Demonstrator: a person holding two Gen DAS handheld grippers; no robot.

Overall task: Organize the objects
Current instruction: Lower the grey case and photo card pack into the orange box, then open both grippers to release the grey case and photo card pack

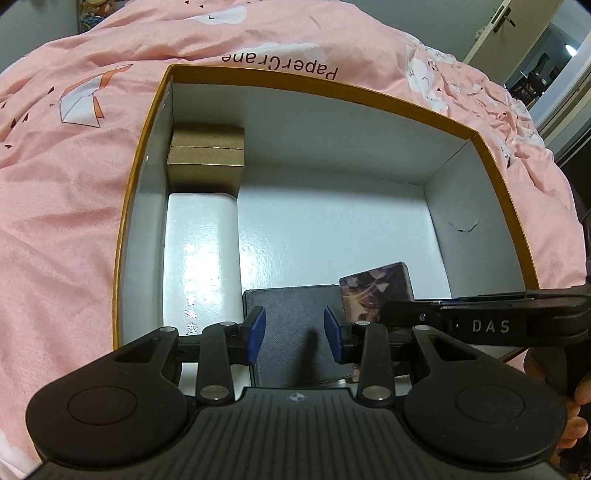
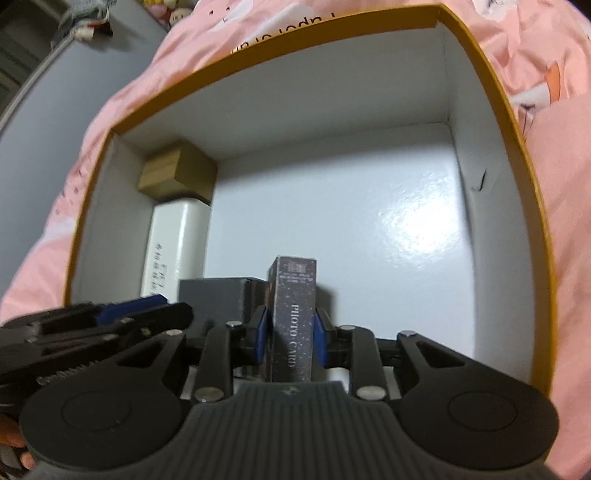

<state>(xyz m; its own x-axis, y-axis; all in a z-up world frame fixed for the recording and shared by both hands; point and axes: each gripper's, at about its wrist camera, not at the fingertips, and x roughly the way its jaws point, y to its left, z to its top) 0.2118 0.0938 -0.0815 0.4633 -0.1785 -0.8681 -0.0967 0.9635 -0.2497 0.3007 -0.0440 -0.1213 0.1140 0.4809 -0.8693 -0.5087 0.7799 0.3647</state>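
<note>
An open box with an orange rim (image 1: 325,86) and white inside lies on a pink bedsheet. In it a gold box (image 1: 207,158) sits in the far left corner, a long white box (image 1: 201,254) lies in front of it, and a grey box (image 1: 295,314) lies near the front. My left gripper (image 1: 294,333) hangs over the grey box, jaws apart, not touching it. My right gripper (image 2: 290,339) is shut on a dark photo card box (image 2: 293,314), held upright on edge next to the grey box (image 2: 218,299). The card box also shows in the left wrist view (image 1: 375,291).
The pink bedsheet (image 1: 66,206) surrounds the box on all sides. The right half of the box floor (image 2: 369,240) is bare white. The box's right wall (image 2: 491,229) has a small tear. A door stands at the far right (image 1: 495,29).
</note>
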